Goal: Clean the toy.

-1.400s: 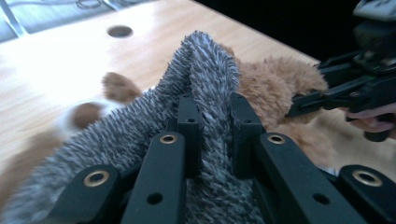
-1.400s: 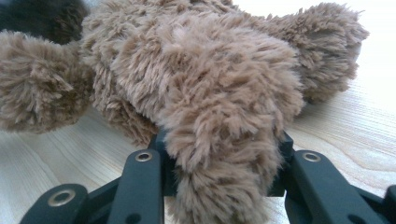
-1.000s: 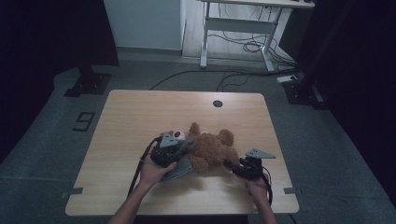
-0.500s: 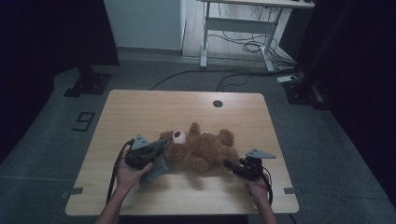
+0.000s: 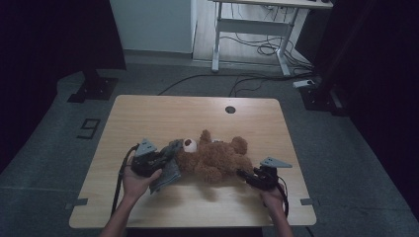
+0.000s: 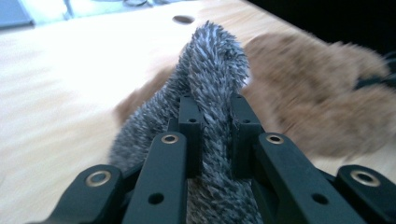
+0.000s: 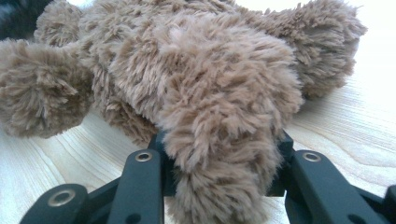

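Scene: wooden desk (image 5: 148,113) seen from above, two forearms entering from the near edge.
Toy: brown teddy bear (image 5: 212,158) lying flat near the middle of the near edge, head toward the left edge, legs toward the right edge.
Garment: grey fuzzy cloth (image 5: 168,168), bunched at the bear's head end, partly trailing on the desk toward the near-left corner.
Left hand-held gripper (image 5: 163,157): clamped tight on a fold of the grey cloth (image 6: 212,93); jaws nearly together with fabric squeezed between.
Right hand-held gripper (image 5: 244,174): closed around one plush leg of the bear (image 7: 219,140), pinning it just above the desk surface near the right side of the near edge.
Step in hand: judged to be pulling the grey garment off over the bear's head while the other gripper anchors the leg.
Progress: cloth apparently mostly clear of the body; contact at the head end hard to tell.
Next move: likely a steady draw of the cloth toward the left edge, firm hold kept on the leg, then release of the cloth on bare desk.
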A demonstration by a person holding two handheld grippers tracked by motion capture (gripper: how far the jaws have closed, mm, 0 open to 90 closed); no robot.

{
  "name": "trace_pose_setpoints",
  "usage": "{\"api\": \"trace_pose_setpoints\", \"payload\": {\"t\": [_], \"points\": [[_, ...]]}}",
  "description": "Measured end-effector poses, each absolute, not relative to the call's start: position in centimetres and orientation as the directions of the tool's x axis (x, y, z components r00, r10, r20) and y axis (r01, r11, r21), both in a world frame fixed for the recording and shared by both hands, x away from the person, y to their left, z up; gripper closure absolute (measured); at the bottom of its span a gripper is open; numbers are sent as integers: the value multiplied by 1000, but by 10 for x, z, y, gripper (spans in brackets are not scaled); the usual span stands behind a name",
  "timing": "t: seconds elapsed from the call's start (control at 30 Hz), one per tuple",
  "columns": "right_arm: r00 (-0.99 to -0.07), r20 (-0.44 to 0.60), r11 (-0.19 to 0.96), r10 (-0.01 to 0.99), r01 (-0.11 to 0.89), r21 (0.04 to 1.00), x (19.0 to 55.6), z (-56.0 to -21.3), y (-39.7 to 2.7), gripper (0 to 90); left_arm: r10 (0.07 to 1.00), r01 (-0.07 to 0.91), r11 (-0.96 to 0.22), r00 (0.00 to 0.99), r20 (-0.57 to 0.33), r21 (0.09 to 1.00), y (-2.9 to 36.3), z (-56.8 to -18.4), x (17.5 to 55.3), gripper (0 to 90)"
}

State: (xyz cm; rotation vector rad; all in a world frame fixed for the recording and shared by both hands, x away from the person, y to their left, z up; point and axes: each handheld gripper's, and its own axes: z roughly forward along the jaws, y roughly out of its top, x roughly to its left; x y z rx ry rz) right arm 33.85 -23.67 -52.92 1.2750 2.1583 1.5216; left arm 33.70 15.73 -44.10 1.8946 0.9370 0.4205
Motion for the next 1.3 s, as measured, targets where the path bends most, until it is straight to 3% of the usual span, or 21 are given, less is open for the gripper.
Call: {"api": "trace_pose_setpoints", "payload": {"t": [0.27,0.6,0.87,1.1,1.3], "points": [[-605,290,95,741,522,848,338,-529,-237,607,671,405,-323,736,-95,856,84,-427,356,780],[-605,284,92,744,514,853,339,-530,-236,609,570,393,-431,816,-92,812,11,-451,355,780],[-599,298,80,744,522,849,340,-530,-237,616,542,406,-426,830,-131,808,2,-457,346,781],[-593,303,74,746,526,847,339,-530,-236,618,533,395,-471,840,-102,789,-16,-463,346,781],[-601,307,79,738,529,845,339,-531,-238,620,552,428,-446,823,-135,786,-3,-472,346,786]]}}
